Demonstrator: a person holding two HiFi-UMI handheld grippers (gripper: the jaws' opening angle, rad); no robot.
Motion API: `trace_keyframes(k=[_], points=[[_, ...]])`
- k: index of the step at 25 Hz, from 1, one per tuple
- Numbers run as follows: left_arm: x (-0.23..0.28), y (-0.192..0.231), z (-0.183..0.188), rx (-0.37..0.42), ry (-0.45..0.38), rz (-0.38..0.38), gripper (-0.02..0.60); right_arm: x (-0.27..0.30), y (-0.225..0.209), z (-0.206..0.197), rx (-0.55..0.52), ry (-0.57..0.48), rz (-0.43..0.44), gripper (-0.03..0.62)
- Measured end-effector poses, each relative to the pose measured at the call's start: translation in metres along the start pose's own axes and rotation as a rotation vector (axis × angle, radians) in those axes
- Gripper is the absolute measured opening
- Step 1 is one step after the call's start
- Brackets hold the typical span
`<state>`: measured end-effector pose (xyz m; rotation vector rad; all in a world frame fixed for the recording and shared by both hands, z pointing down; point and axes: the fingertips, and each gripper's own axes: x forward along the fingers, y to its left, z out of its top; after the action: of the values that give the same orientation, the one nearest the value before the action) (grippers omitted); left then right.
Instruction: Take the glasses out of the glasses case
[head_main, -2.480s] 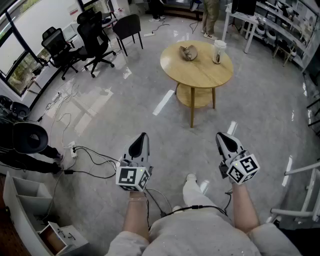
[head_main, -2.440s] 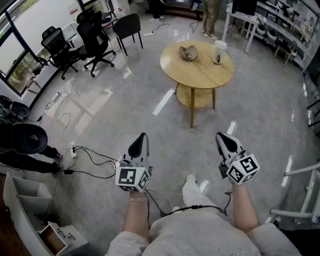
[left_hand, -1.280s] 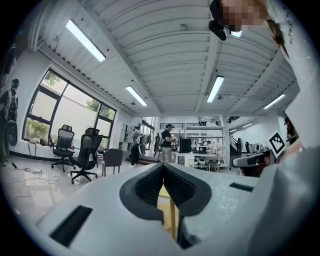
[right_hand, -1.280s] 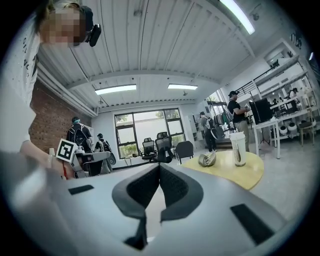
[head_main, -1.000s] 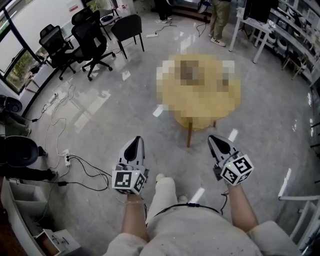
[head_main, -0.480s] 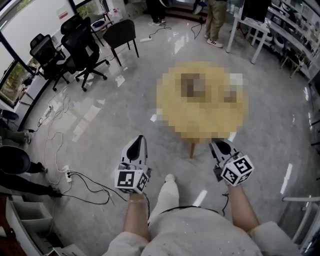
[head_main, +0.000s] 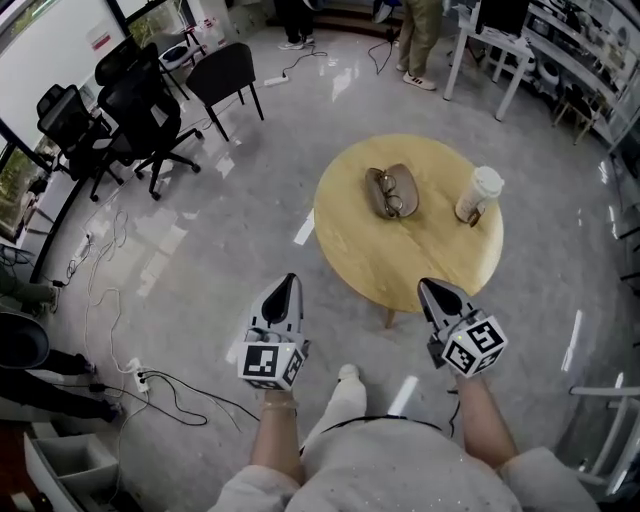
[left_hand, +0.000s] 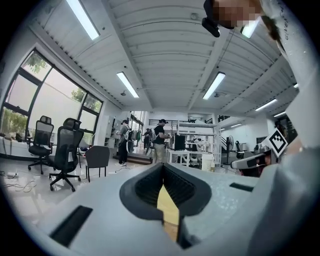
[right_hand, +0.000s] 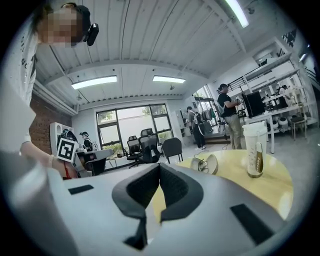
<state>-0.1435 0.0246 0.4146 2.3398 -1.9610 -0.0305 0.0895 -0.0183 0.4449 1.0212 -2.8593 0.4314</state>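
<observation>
An open brown glasses case (head_main: 390, 192) lies on the round wooden table (head_main: 400, 255), with the glasses (head_main: 392, 202) lying in it. My left gripper (head_main: 288, 283) hangs shut and holding nothing over the floor, short of the table's near left edge. The right gripper (head_main: 429, 288) is also shut with nothing in it, at the table's near edge. In the right gripper view the case (right_hand: 205, 163) lies ahead on the tabletop (right_hand: 280, 180), well beyond my shut right gripper (right_hand: 157, 170). The left gripper view shows only shut jaws and a sliver of table.
A white lidded cup (head_main: 478, 193) stands on the table right of the case, also seen as the cup (right_hand: 255, 149). Black office chairs (head_main: 150, 110) stand at the far left, cables (head_main: 150, 385) trail on the floor, and people (head_main: 415, 40) stand by white desks behind.
The view has closed in on the table, which now sits nearer to both grippers. Both grippers stay shut and side by side.
</observation>
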Motion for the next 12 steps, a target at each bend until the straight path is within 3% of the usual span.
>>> trace_keyframes(k=[12], points=[[0.067,0.014,-0.014,0.005,0.033,-0.123,0.005,0.054,-0.03,-0.006,0.02,0.014,-0.085,0.005]])
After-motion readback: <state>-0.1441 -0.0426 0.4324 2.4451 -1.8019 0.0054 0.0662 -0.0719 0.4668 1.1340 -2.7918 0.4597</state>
